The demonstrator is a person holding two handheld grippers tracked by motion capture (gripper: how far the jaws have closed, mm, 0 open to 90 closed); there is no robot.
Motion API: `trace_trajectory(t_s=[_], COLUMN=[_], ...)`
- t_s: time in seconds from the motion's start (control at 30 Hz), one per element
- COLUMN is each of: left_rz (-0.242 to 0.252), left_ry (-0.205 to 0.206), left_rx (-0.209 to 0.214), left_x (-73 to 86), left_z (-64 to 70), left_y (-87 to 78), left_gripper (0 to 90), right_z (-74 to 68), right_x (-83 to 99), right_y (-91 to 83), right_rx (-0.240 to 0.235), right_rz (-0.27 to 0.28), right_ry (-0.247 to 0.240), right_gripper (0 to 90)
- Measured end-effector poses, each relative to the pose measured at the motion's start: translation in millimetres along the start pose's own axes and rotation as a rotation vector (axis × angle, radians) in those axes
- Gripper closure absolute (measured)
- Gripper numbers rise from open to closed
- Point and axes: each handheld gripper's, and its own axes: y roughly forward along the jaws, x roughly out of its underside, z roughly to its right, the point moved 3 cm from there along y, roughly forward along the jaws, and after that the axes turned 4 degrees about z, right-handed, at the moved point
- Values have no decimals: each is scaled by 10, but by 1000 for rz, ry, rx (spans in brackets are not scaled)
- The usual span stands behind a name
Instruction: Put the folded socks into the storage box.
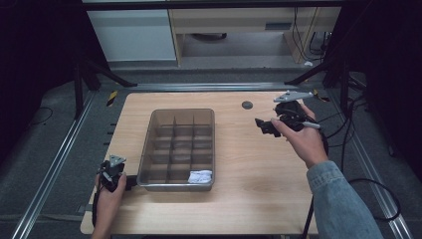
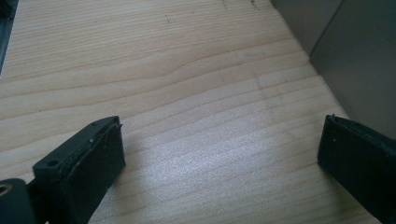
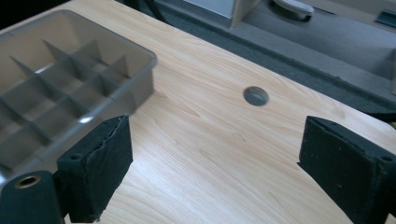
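Observation:
A grey plastic organiser box (image 1: 180, 115) with several compartments sits on the wooden table (image 1: 249, 164). A crumpled white item (image 1: 200, 176) lies in its near right compartment. My left gripper (image 1: 130, 182) rests low by the box's near left corner, jaws wide apart over bare wood (image 2: 219, 149), with the box wall (image 2: 359, 70) at its right. My right gripper (image 1: 262, 124) is held above the table right of the box, open with nothing between its fingers (image 3: 215, 168). Its view takes in the box (image 3: 140, 79) at the left.
A round grey hole (image 1: 247, 104) marks the table's far side, also seen from the right gripper (image 3: 256, 95). Cables (image 1: 348, 134) trail off the right edge. Metal rails and dark stands flank the table; cabinets stand beyond it.

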Motion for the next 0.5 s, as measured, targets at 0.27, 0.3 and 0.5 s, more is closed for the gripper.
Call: trace_trajectory(t_s=[0.27,0.3,0.5], left_rz=[1,1,-3], left_ry=[3,3,15], left_rx=[10,10,24], left_x=[-2,-2,-18], left_z=[-8,-8,-47], left_y=[4,4,22], left_gripper=[0,0,0], right_z=[37,37,17], right_x=[463,463,864], right_y=[-50,-50,70], right_rx=[41,41,48], right_rz=[-21,-21,-62], right_ry=[-10,-10,14], right_gripper=[135,135,152])
